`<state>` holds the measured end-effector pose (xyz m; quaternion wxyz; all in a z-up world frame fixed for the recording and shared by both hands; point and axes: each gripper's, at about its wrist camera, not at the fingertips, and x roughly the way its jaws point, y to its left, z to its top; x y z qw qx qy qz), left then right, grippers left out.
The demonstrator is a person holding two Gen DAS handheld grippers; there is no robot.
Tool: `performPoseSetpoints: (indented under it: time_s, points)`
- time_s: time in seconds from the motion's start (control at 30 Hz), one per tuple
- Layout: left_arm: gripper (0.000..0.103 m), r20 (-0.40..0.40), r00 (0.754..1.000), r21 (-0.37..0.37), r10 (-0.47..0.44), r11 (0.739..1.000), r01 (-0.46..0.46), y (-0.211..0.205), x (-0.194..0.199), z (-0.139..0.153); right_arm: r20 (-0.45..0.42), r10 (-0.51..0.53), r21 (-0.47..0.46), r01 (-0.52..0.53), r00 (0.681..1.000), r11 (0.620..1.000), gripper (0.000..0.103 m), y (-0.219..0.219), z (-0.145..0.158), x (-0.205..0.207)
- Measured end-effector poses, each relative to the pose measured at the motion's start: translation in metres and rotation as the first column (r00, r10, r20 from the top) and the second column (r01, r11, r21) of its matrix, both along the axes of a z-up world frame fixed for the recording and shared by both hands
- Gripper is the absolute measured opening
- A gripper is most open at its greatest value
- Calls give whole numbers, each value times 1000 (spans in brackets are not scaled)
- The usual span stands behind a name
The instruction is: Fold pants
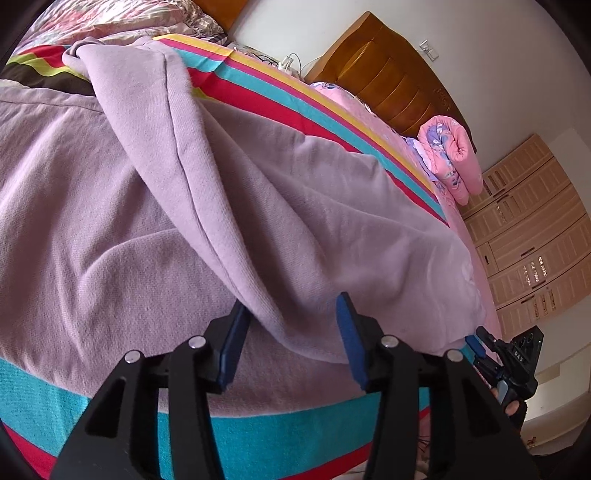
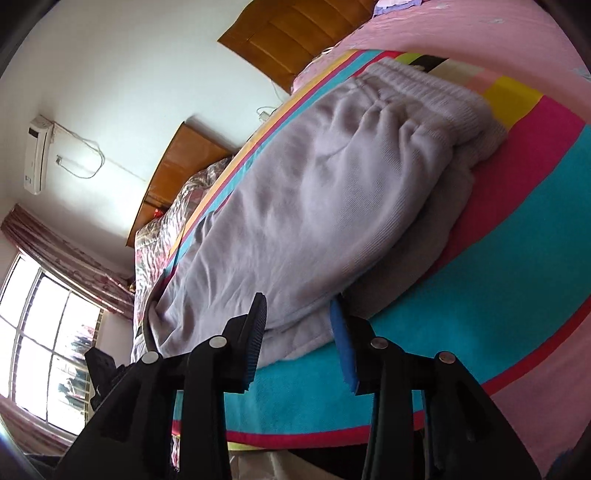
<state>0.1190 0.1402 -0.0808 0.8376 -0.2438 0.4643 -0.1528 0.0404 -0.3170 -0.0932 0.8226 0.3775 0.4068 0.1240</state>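
Note:
Lilac sweatpants (image 1: pixel 184 184) lie folded on a striped blanket (image 1: pixel 277 85) on a bed. My left gripper (image 1: pixel 291 317) stands open, with a doubled fold of the pants lying loosely between its blue pads. In the right wrist view the pants (image 2: pixel 314 203) stretch away to their elastic waistband (image 2: pixel 424 88). My right gripper (image 2: pixel 299 314) is open too, at the near edge of the cloth, and that edge reaches between its fingers. Each gripper shows in the other's view: the right one (image 1: pixel 506 362) at the pants' far corner, the left one (image 2: pixel 103 369) at the lower left.
The blanket (image 2: pixel 517 221) covers a pink sheet (image 2: pixel 480 29). A wooden headboard (image 1: pixel 388 74) and a rolled pink quilt (image 1: pixel 450 158) are at the bed's far end. A wardrobe (image 1: pixel 535 240), a window (image 2: pixel 37 332) and a floral quilt (image 2: pixel 166 229) surround the bed.

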Motion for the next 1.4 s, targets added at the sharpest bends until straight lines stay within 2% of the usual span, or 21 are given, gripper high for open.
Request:
performPoseSetpoints:
  time_s: [0.23,0.4,0.57,0.6,0.67,0.73,0.8,0.9,0.97,1.07,1.1,1.3,1.37,1.4]
  points:
    - [42,0,1000,3,7,1000,-7,-1,2,0,3,139,10,-139,990,990,37,60,0,16]
    - [31,-2,1000,3,16,1000,-16,-1,1,-2,10,136,23,-136,991,990,36,69,-1,22]
    - [30,-7,1000,11,16,1000,-16,-3,2,3,8,144,5,-144,990,990,31,79,3,25]
    - [30,-10,1000,17,20,1000,-20,-4,3,2,10,142,-7,-142,990,990,27,80,3,25]
    - [12,-12,1000,28,23,999,-22,-5,5,0,17,132,-21,-131,991,991,19,79,4,25]
    - [6,11,999,24,31,999,-31,-3,3,4,20,126,-16,-126,992,992,14,75,2,23]
    - [6,75,996,23,40,999,-42,-4,-6,22,43,116,18,-117,992,993,13,72,9,22]
    - [6,185,983,60,13,998,-25,-9,-29,59,93,123,24,-126,988,992,13,66,28,16]
    - [6,163,987,65,-2,998,-9,-9,-36,57,76,149,-5,-149,986,989,13,65,27,13]
    - [7,40,999,73,6,997,-9,-6,-32,13,-32,152,-16,-152,988,988,13,67,-7,14]
    - [7,10,1000,63,16,998,-17,-5,-31,0,-12,140,10,-140,990,990,10,64,-10,13]
    - [12,39,999,141,-13,990,7,-12,-34,3,13,145,-38,-144,989,989,10,70,4,13]
    - [13,18,1000,129,-4,992,1,-10,-32,-5,-8,138,-39,-138,990,990,10,70,-5,14]
    - [14,32,999,112,3,994,-6,-8,-33,-7,4,129,-27,-129,992,991,10,68,-7,13]
